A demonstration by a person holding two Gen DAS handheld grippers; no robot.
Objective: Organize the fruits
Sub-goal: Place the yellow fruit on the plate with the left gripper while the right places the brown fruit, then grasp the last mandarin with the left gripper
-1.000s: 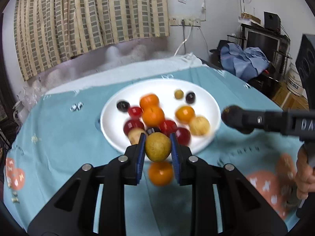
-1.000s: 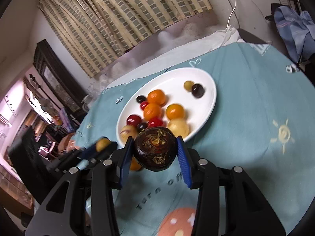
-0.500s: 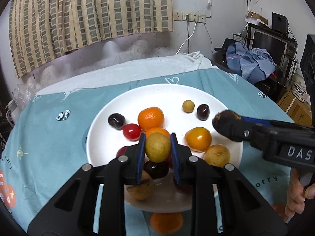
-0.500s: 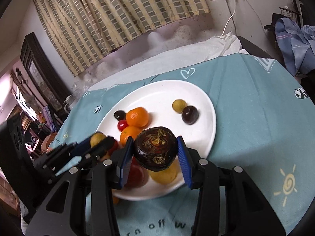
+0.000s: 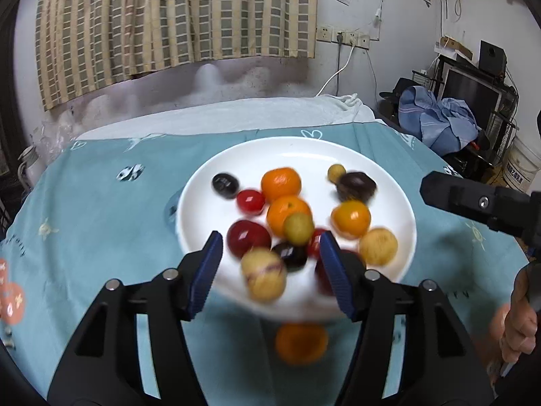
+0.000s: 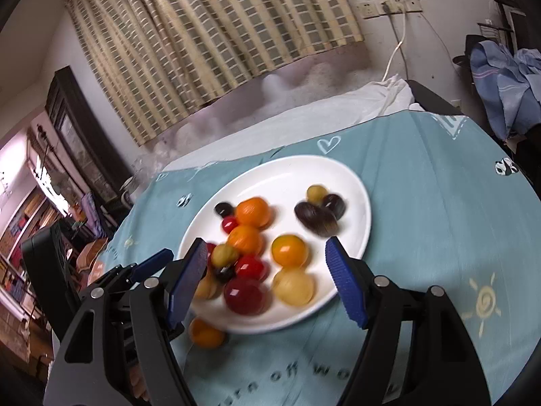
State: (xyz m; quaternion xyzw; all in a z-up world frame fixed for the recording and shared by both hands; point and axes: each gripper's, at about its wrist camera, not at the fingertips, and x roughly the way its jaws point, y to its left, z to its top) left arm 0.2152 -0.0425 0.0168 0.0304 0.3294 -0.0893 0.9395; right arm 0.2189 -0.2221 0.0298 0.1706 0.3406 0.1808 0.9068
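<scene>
A white plate (image 5: 280,152) (image 6: 294,172) on the teal tablecloth holds several fruits: oranges, red and dark plums, yellow ones. My left gripper (image 5: 270,267) is open above the plate's near edge; the yellow-green fruit (image 5: 298,228) it held lies among the pile, also in the right wrist view (image 6: 224,254). My right gripper (image 6: 267,277) is open over the plate's near right; the dark brown fruit (image 6: 316,219) (image 5: 356,186) lies on the plate beside a small dark plum (image 6: 334,204). One orange (image 5: 301,343) (image 6: 206,332) lies on the cloth off the plate.
The teal cloth (image 5: 101,209) covers a round table with a white cloth (image 5: 219,118) at the back. A curtain and wall stand behind. Blue clothes (image 5: 436,115) and a TV stand are at the right.
Both grippers have opened. The yellow-green fruit dropped from the left gripper onto the pile; the dark brown fruit dropped from the right gripper onto the plate's far right.
</scene>
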